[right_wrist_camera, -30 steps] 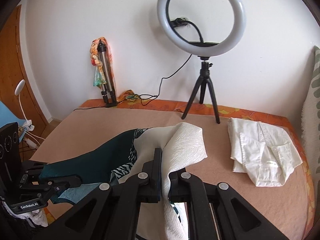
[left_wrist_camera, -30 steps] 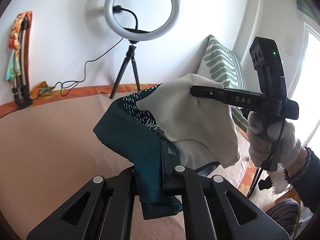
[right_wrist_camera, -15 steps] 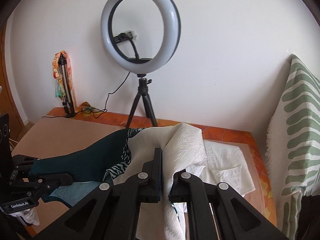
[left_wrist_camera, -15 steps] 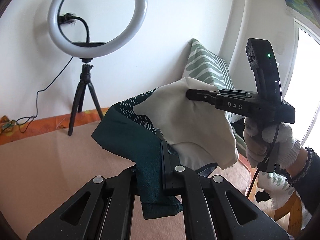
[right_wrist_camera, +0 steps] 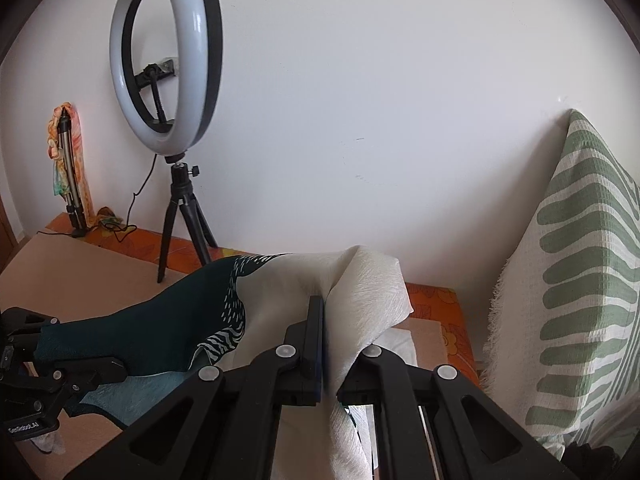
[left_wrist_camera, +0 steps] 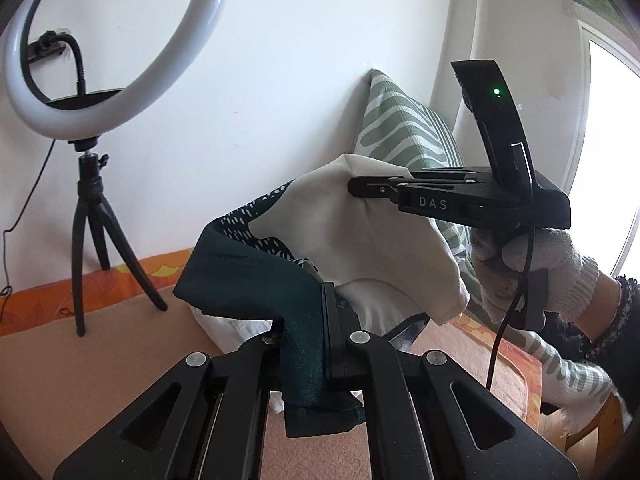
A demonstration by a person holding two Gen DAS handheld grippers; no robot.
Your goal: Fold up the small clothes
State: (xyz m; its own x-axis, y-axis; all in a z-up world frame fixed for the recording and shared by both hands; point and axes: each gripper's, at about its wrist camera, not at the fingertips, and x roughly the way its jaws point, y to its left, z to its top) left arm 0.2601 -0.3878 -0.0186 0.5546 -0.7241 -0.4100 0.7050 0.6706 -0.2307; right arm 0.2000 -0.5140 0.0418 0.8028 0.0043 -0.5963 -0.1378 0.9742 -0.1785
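Note:
A small garment, dark green with white marks on one part and cream on the other, hangs in the air between my two grippers. My left gripper is shut on its dark green edge at the bottom of the left wrist view. My right gripper, held by a white-gloved hand, is shut on the cream corner. In the right wrist view, the right gripper pinches a cream fold of the garment, and the left gripper grips the green end at far left.
A folded white shirt lies on the tan bed cover under the hanging garment. A green-and-white pillow leans on the wall at right. A ring light on a tripod stands at the back left, with a folded stand beyond it.
Both grippers have carried the garment to the right across the bed, toward the pillow. The ring light has slid left in both views, and the garment now hangs over the white shirt.

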